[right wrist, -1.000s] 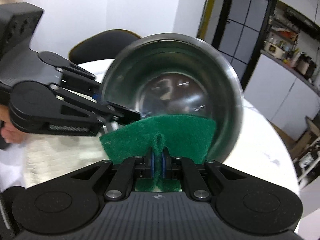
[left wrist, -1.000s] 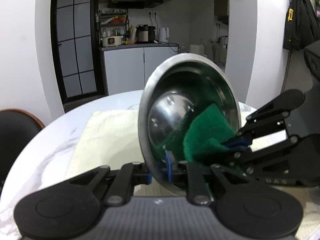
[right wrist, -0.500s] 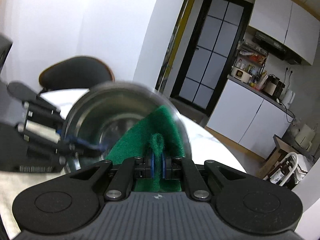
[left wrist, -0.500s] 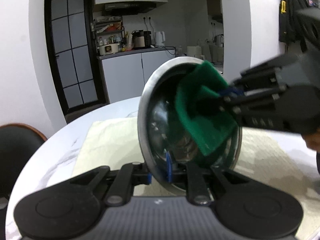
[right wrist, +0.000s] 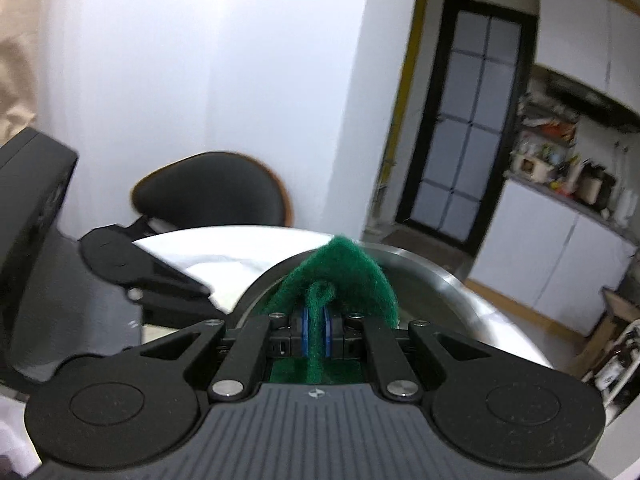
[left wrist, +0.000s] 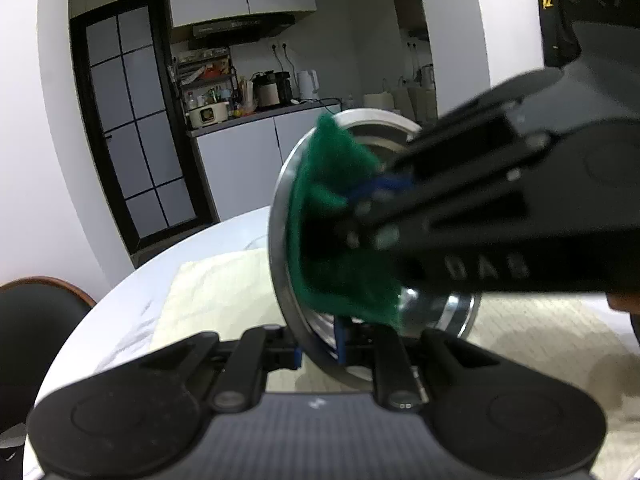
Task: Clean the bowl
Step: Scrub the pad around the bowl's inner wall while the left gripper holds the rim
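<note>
The steel bowl (left wrist: 282, 248) is being held on edge above the round white surface (left wrist: 132, 320), with its opening facing the 3 o'clock side of the left wrist view. The left gripper (left wrist: 318, 354) is clamping the bowl's lower rim at 6 o'clock, its blue-padded fingers (left wrist: 340, 340) closing on either side of the metal wall.

A green scouring pad (left wrist: 332, 248) is pressing against the bowl's interior and is covering the rim from about 11 o'clock to 7 o'clock. The right gripper (right wrist: 315, 334) is gripping this pad, with a fold of the green material pinched between its blue fingers (right wrist: 305, 330). In the left wrist view the right gripper is entering from 3 o'clock and is appearing blurred. In the right wrist view the pad is peaking over the bowl's rim at 12 o'clock.

A cream cloth (left wrist: 216, 292) is lying on the surface behind the bowl, toward 9 o'clock. A black chair (right wrist: 212, 190) is standing beyond the surface's edge.
</note>
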The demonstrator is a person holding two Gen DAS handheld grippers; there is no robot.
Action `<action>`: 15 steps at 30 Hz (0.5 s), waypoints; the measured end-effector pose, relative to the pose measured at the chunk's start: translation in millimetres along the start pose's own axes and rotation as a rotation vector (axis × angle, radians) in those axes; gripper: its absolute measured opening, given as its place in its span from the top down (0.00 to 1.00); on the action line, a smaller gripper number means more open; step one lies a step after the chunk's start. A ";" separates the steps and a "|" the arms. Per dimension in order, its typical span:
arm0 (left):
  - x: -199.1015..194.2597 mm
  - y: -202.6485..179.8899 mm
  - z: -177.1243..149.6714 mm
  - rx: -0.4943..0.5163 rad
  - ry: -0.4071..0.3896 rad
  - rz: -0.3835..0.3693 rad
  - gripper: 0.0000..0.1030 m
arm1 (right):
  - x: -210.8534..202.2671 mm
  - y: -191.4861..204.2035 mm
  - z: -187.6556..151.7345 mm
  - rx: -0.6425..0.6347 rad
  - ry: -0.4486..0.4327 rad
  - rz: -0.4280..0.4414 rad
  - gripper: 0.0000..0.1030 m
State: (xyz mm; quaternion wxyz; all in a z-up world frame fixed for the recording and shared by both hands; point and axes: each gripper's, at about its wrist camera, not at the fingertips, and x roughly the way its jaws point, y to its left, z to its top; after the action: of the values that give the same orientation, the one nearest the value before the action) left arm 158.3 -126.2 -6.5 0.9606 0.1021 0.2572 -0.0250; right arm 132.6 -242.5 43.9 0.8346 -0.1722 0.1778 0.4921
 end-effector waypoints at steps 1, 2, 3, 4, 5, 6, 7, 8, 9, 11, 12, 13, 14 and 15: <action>-1.1 -0.1 -0.6 0.003 -0.003 -0.001 0.84 | 0.9 -1.4 -0.9 0.009 0.006 0.013 0.92; -2.2 -1.5 -1.3 0.007 -0.002 0.000 0.84 | 1.8 -2.5 -2.1 0.020 0.017 0.032 0.92; -3.4 -2.8 -2.0 0.011 -0.001 0.002 0.84 | 2.5 -2.8 -3.6 0.028 0.032 0.053 0.92; -4.4 -4.1 -2.7 0.014 0.001 0.003 0.83 | 4.3 -3.2 -5.9 0.031 0.057 0.081 0.92; -3.8 -4.1 -3.1 0.015 0.003 0.001 0.82 | 5.9 -2.4 -8.1 0.024 0.081 0.102 0.92; -3.4 -5.6 -4.1 0.020 0.008 -0.006 0.82 | 5.5 -0.1 -9.4 0.011 0.092 0.106 0.92; -4.0 -7.8 -5.1 0.028 0.004 -0.006 0.82 | 4.6 1.8 -10.6 0.002 0.099 0.109 0.92; -5.4 -10.0 -5.1 0.039 -0.001 -0.001 0.82 | 3.1 3.1 -11.5 -0.002 0.101 0.110 0.92; -5.8 -10.2 -4.8 0.041 -0.003 0.001 0.82 | 1.5 3.3 -12.2 -0.001 0.099 0.113 0.92; -5.9 -10.0 -4.4 0.042 -0.006 0.003 0.83 | -1.6 1.6 -12.4 0.012 0.087 0.116 0.92; -6.7 -11.1 -4.6 0.042 -0.007 0.003 0.83 | -2.2 1.4 -11.9 0.015 0.079 0.109 0.92; -7.5 -12.3 -4.8 0.043 -0.009 0.003 0.83 | -2.8 1.3 -11.3 0.017 0.071 0.102 0.92; -8.3 -13.5 -5.0 0.043 -0.010 0.003 0.83 | -3.9 0.7 -10.7 0.017 0.061 0.088 0.92; -8.7 -14.7 -5.0 0.048 -0.011 0.006 0.83 | -5.5 -0.3 -9.9 0.014 0.048 0.065 0.92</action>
State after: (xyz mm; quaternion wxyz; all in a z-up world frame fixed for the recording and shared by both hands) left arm 146.9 -139.6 -9.1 0.9593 0.1259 0.2510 -0.0288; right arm 129.1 -251.3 37.8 0.8150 -0.1722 0.2067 0.5132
